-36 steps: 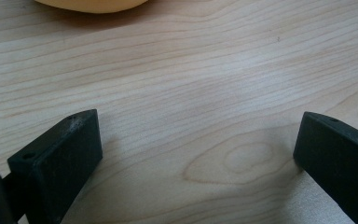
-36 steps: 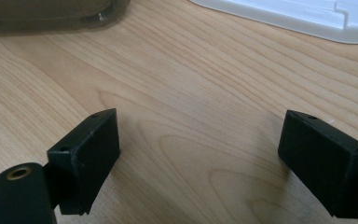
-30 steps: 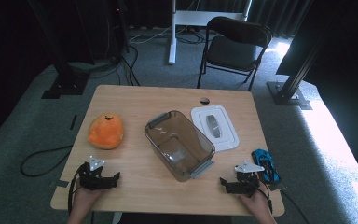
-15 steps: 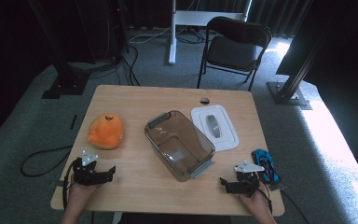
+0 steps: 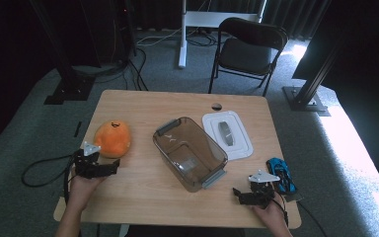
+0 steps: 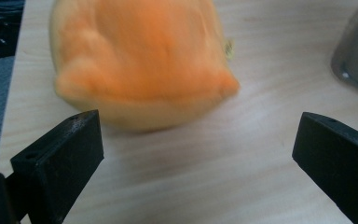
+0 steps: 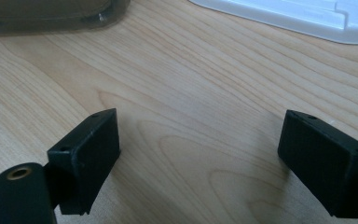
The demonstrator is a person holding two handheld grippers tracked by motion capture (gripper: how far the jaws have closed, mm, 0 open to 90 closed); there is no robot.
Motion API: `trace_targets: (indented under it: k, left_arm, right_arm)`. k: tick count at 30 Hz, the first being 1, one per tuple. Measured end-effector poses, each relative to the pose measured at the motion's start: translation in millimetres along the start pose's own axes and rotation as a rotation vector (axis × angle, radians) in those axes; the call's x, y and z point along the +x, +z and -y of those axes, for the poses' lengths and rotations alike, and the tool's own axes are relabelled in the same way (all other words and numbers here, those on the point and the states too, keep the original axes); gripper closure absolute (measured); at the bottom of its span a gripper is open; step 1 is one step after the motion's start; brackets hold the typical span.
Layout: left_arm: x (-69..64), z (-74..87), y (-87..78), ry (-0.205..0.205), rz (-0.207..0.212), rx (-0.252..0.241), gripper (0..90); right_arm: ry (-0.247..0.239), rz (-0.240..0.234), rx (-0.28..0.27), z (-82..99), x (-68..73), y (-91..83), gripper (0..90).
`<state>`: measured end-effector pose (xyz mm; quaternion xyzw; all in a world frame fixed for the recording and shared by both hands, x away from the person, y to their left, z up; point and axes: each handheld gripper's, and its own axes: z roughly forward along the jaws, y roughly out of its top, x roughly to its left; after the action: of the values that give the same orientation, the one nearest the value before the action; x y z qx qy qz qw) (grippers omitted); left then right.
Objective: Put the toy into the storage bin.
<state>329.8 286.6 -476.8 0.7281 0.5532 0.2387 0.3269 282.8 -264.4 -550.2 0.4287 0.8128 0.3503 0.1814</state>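
Observation:
An orange plush toy (image 5: 112,138) lies on the left side of the wooden table (image 5: 143,192). My left gripper (image 5: 109,167) sits just in front of it, open, and in the left gripper view the plush toy (image 6: 140,60) fills the space beyond the wide-apart jaws without touching them. A clear brown-tinted bin (image 5: 189,152) stands in the middle, with its white lid (image 5: 226,134) lying flat to its right. Near the front right edge my right gripper (image 5: 239,193) rests open over bare wood, nothing between its fingers. A blue toy car (image 5: 281,174) lies just right of it.
A folding chair (image 5: 246,52) and a white desk leg stand beyond the table's far edge. Cables trail on the grey carpet at the left. The bin's corner (image 7: 51,14) and lid edge (image 7: 298,14) lie ahead of the right gripper.
My left gripper has moved left and slightly forward, now pointing at the orange plush toy. The right gripper has hardly moved.

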Motion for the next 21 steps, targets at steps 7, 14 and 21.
trace_targets:
  k: [7, 14, 21]
  left_arm:
    - [10.3, -24.0, 10.3, -0.027, 0.011, -0.016, 2.2]
    - [13.9, -41.8, 26.6, -0.032, 0.003, -0.002, 2.3]
    - [19.8, -50.4, 45.4, -0.055, -0.028, 0.028, 4.5]
  right_arm:
    - [0.000, 0.000, 0.000, 0.0, 0.0, 0.0, 12.0]
    - [0.000, 0.000, 0.000, 0.0, 0.0, 0.0, 12.0]
    - [0.002, 0.001, 0.000, 0.1, 0.1, -0.2, 12.1]
